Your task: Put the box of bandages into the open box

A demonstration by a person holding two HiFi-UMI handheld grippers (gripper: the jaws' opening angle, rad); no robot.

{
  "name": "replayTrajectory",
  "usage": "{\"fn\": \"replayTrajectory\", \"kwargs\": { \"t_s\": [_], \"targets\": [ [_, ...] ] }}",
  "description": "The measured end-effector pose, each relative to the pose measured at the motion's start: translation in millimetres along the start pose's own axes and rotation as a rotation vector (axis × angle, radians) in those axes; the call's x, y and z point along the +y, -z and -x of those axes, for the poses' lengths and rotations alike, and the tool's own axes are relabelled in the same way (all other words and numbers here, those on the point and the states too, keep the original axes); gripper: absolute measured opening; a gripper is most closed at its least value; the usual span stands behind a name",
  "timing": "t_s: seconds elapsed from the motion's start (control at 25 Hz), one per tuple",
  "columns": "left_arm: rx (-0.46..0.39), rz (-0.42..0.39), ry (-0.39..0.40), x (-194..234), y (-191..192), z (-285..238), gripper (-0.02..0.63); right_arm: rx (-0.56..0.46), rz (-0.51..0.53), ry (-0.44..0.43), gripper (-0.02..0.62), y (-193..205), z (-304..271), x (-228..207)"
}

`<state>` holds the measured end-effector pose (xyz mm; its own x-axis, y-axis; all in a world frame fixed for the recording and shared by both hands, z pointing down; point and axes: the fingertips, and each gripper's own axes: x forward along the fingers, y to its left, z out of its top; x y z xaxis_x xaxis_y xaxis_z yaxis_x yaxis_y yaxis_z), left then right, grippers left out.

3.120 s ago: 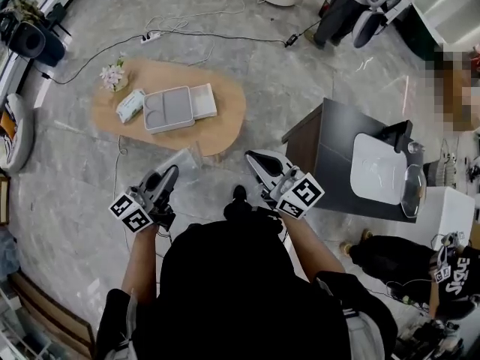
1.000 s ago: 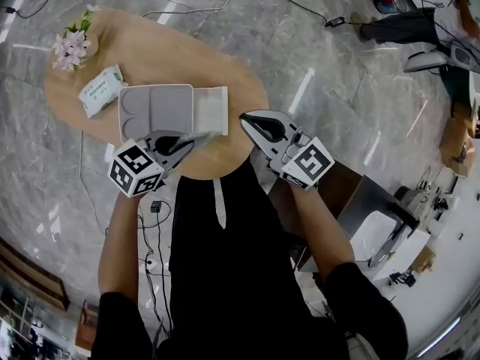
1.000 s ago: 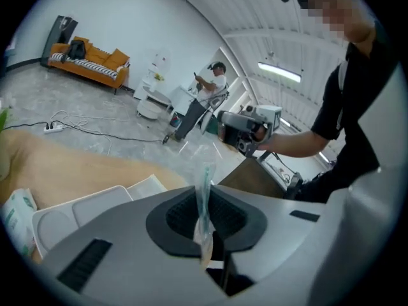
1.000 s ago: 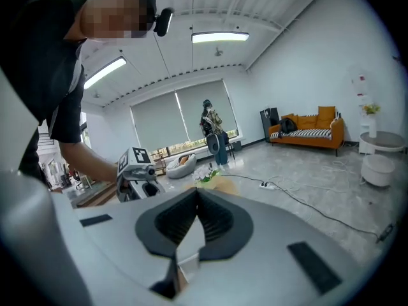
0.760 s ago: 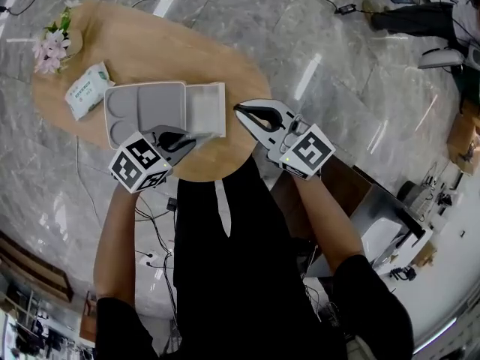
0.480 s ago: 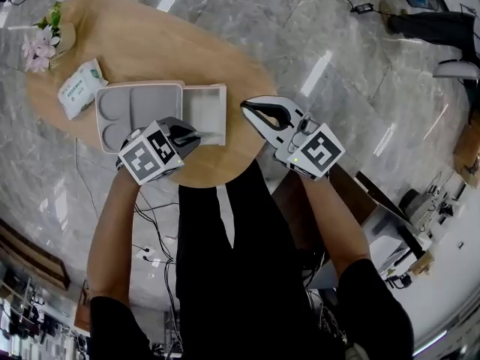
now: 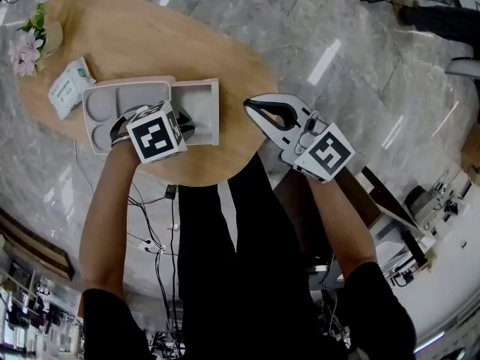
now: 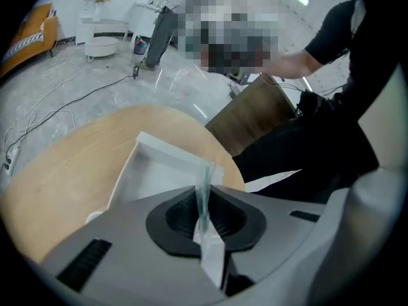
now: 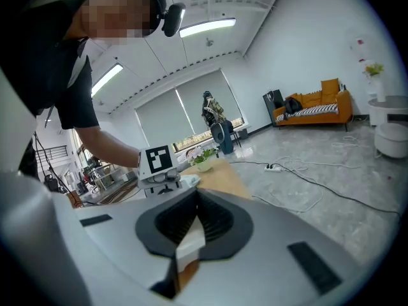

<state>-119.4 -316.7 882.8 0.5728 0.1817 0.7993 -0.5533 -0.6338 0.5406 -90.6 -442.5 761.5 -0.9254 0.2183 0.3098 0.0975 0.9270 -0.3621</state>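
Note:
My left gripper [image 7: 181, 126] hangs over the white open box [image 7: 198, 105] on the oval wooden table [image 7: 150, 36]. Its jaws are shut on a thin clear packet with a green edge [image 8: 204, 185], which stands upright between the pads of the left gripper [image 8: 205, 199]. Just beyond the jaws lies the white open box [image 8: 156, 171]. A grey compartment tray [image 7: 112, 105] joins the box on its left. My right gripper [image 7: 264, 111] is shut with nothing in it, at the table's near right edge, apart from the box.
A green-and-white packet [image 7: 66, 88] lies left of the tray, and a small pot of pink flowers [image 7: 26, 43] stands at the table's far left. Cables run over the marble floor [image 7: 337, 51]. A dark low table [image 7: 390, 208] stands to my right.
The table has come closer in the view. My left gripper has moved forward and left with the clear packet, from the table's near edge to above the white box. The right gripper stays by the edge.

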Motion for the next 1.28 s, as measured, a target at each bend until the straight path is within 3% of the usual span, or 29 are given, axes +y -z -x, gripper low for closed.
{"fn": "replayTrajectory", "kwargs": {
  "t_s": [0.28,1.04,1.28],
  "targets": [
    [0.113,-0.044,-0.024,11,2,-22,0.035,-0.004,-0.017,0.007,0.012,7,13,-9],
    [0.197,-0.152,-0.381,43,-6,-40,0.051,-0.004,-0.014,-0.025,0.012,10,11,-2],
    [0.203,-0.182,-0.469,51,-6,-38,0.126,-0.015,-0.021,-0.029,0.012,9,9,-2]
  ]
}}
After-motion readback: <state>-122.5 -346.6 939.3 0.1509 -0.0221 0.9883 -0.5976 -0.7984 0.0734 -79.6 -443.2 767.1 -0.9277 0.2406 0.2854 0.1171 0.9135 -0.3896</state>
